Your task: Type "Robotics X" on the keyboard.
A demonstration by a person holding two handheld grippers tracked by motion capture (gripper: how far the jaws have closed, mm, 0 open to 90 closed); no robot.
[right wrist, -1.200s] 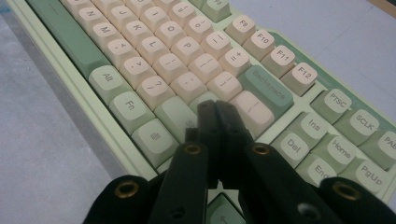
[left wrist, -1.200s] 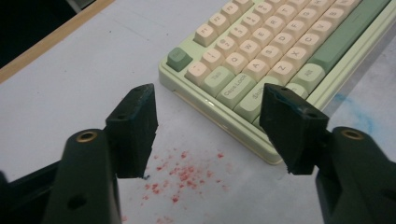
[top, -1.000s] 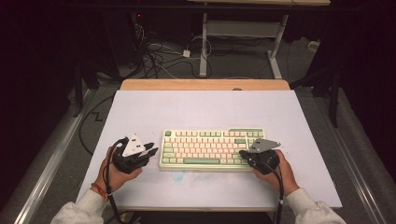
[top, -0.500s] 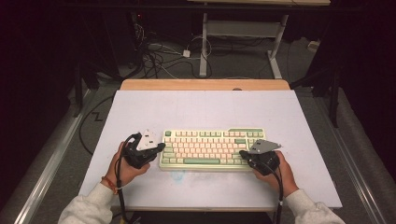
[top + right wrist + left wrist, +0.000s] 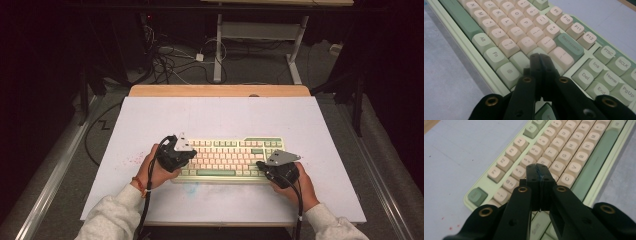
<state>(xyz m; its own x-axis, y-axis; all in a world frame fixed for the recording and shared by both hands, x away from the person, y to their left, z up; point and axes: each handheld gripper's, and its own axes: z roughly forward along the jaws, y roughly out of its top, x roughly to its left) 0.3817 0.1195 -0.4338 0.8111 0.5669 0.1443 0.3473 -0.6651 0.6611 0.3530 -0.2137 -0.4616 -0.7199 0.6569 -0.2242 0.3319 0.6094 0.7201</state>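
Dark room behind, cables tangled on the grey floor (image 5: 200, 60) and a white metal stand (image 5: 260, 35) at the back. Nearer me, the big pale lavender counter (image 5: 220, 120) with a wooden strip (image 5: 220, 90) along its far edge; faint red specks on the counter at its left side.

Next down: the pale green keyboard with cream and green keycaps (image 5: 230, 159), lying flat on the near half of the counter, roughly centred, long side running left to right.

My operator's forearms in light grey sleeves (image 5: 112, 217) come in from the bottom. An orange band (image 5: 140, 186) sits on the left wrist.

Left gripper (image 5: 186, 159), black with a grey three-cornered plate, is over the keyboard's left end. In the left gripper view its jaws are pressed together, nothing between them, tips (image 5: 539, 172) over the letter rows near the number keys, green corner key (image 5: 477, 196) off to the lower left. They have just been closing, on nothing.

Right gripper (image 5: 264, 167) is at the keyboard's right end. In the right gripper view its jaws are also fully together and empty, tips (image 5: 539, 60) over the keys just below the green Backspace key (image 5: 569, 45). I cannot tell if either tip touches a key.
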